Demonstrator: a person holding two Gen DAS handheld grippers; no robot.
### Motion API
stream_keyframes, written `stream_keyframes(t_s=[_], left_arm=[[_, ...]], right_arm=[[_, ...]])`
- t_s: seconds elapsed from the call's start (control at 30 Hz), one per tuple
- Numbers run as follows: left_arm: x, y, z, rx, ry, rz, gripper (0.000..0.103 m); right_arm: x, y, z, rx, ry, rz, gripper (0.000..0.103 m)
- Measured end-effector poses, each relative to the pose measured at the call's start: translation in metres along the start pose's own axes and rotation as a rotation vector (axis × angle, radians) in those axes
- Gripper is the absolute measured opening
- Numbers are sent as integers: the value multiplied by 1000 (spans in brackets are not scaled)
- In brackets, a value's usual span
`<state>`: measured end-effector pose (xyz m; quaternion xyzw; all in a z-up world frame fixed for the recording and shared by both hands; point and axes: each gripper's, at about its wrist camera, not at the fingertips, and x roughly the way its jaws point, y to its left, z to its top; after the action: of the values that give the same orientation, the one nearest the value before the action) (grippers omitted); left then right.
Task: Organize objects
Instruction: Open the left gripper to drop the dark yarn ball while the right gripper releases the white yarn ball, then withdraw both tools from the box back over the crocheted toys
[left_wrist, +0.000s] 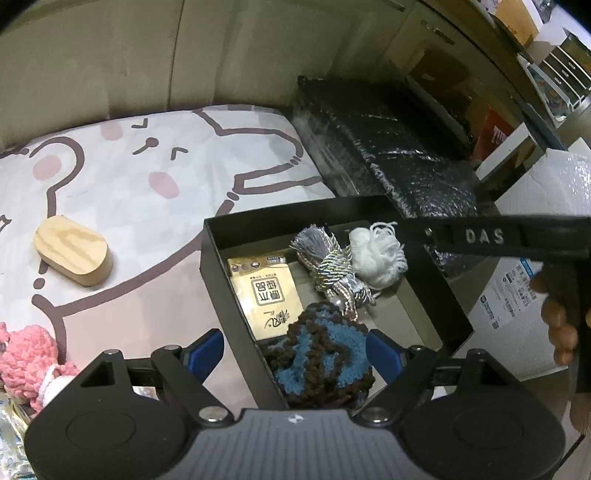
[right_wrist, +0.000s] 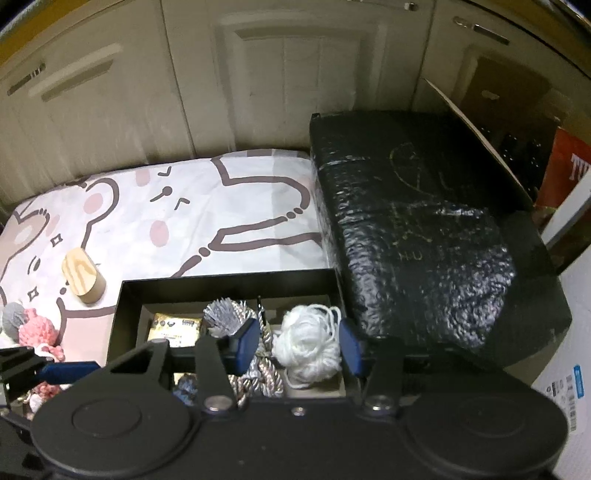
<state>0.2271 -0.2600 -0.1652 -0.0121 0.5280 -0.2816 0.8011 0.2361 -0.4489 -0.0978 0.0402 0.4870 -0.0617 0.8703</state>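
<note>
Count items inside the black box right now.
4: tan tissue pack at left, blue-brown knit piece nearest the left gripper, silver tasselled cord mid, white yarn ball at right. More may be hidden.

Both wrist views look steeply down from close above the black box (left_wrist: 236, 284). Both show its far wall and the bedsheet (right_wrist: 229, 206) at left.

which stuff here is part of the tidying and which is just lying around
Job: black box; in it blue-brown knit, tissue pack, tassel cord, white yarn; outside it wooden block, pink knit.
Lying about: black parcel, cupboards.
</note>
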Motion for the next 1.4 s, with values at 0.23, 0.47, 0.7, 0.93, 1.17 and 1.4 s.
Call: stream_keyframes(t_s=[0.23, 0.47, 0.7, 0.93, 1.17, 1.4], left_arm=[[-14, -1, 4, -13, -26, 5, 84], [-31, -6, 7, -15, -52, 10, 84], [-51, -8, 7, -2, -73, 11, 84], [-72, -4, 6, -4, -108, 17, 88], [-82, 0, 0, -5, -126, 35, 96], [-87, 0, -7, 19, -141, 67, 103]], right_arm=[[-23, -4, -5, 40, -37, 16, 49], [-53, -9, -10, 65, -87, 32, 51], [-78, -12, -20, 83, -120, 31, 55], [-95, -16, -36, 107, -140, 30, 59], [-105, -16, -53, 123, -157, 18, 69], [-111, -14, -67, 137, -174, -3, 79]])
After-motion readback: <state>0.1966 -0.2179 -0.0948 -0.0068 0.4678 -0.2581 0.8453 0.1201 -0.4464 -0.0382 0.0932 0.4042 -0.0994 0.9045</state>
